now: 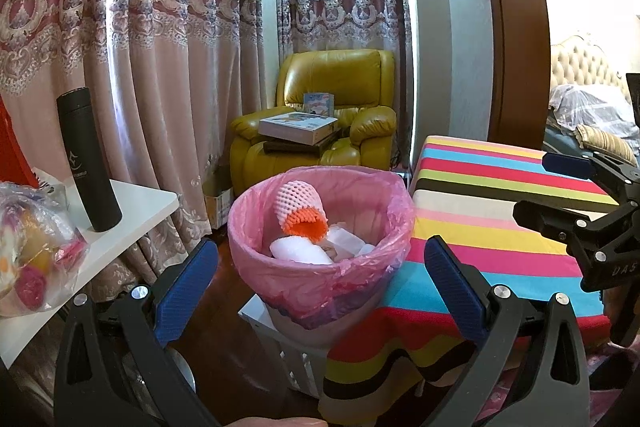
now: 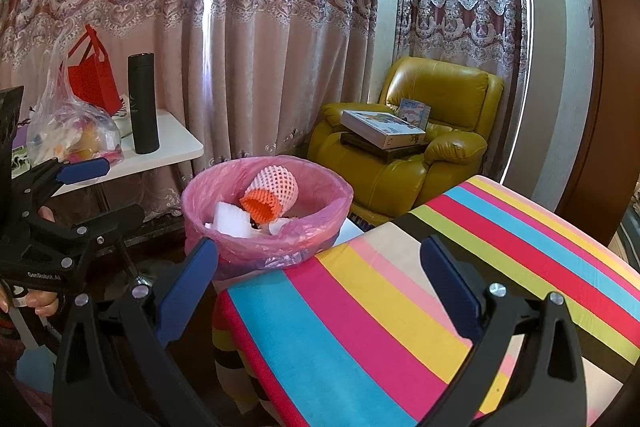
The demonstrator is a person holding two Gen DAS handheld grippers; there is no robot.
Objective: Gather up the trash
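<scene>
1. At the far left a white side table (image 2: 176, 143) stood against the patterned curtain (image 2: 240, 27). On it sat a red tote bag (image 2: 90, 75), a clear plastic bag (image 2: 76, 135) stuffed with colourful items, and an upright black flask (image 2: 142, 103) just beside that bag.
2. The left gripper (image 1: 320, 267) hung in front of the table's edge with its blue-padded fingers spread wide and nothing between them. A hand (image 2: 40, 301) gripped its black handle in the right wrist view.
3. Between the side table and the striped surface stood the trash bin (image 1: 320, 311), lined with a pink bag (image 1: 372, 219) folded over its rim.
4. The collected trash lay inside the bin: a pink foam fruit net (image 1: 298, 197) with an orange foam net (image 1: 308, 225) poking from its mouth, leaning on the inner wall, and white foam pieces (image 1: 300, 253) below it.
5. Behind the bin, in the corner, was a yellow-green leather armchair (image 2: 440, 155) with a flat box (image 2: 380, 129) and a small picture book (image 2: 416, 111) on its seat.
6. To the right of the bin and touching its liner was a table under a brightly striped cloth (image 2: 400, 307).
7. The right gripper (image 2: 320, 279) hovered over that cloth, its fingers likewise held wide apart and empty.
8. At the far right edge of the left wrist view, part of a bed with a tufted headboard (image 1: 580, 67) showed through a doorway.
</scene>
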